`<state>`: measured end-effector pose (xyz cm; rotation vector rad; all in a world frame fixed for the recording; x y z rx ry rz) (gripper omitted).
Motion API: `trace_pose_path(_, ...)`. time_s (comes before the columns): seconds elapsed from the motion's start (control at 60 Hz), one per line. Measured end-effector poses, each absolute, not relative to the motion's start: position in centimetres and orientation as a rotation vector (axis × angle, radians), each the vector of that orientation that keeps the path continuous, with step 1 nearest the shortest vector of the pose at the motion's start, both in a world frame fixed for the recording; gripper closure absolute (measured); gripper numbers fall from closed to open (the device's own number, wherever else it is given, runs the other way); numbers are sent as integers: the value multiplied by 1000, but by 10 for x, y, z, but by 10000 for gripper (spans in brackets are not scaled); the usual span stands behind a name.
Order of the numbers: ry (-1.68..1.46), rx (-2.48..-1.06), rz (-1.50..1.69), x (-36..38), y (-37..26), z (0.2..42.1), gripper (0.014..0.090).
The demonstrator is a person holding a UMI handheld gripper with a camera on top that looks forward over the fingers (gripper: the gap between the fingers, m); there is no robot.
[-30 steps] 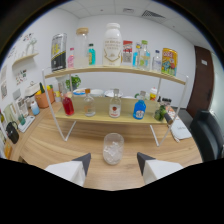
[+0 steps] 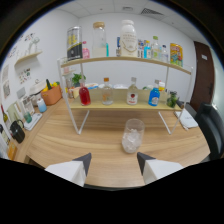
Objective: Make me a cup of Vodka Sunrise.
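Tongs (image 2: 114, 162) hung wide open in my hand, gripping nothing, with the glass (image 2: 132, 135) standing on the desk (image 2: 70, 137) just ahead of them. Reaching for the bottles on the shelf (image 2: 120, 105) beyond, I judged I could clip that glass and topple it.

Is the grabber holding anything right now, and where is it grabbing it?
Nothing is held. The gripper has its fingers open with only air between them, and the glass stands by itself on the table just ahead.
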<state>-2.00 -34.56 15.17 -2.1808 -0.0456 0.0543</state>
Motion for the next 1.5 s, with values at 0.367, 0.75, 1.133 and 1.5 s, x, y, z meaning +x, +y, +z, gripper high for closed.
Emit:
trace_pose_path(0.367,-33,-1922,119,-116,-232,199,188)
trace_pose_path(0.75,-15,-1883,56,-137,-129,198,308)
trace_pose_path(1.133,-12,-1882,25,-138,-108,195,693)
trace_pose_path(1.5,-67,-1844,31,-131,-142,225,700)
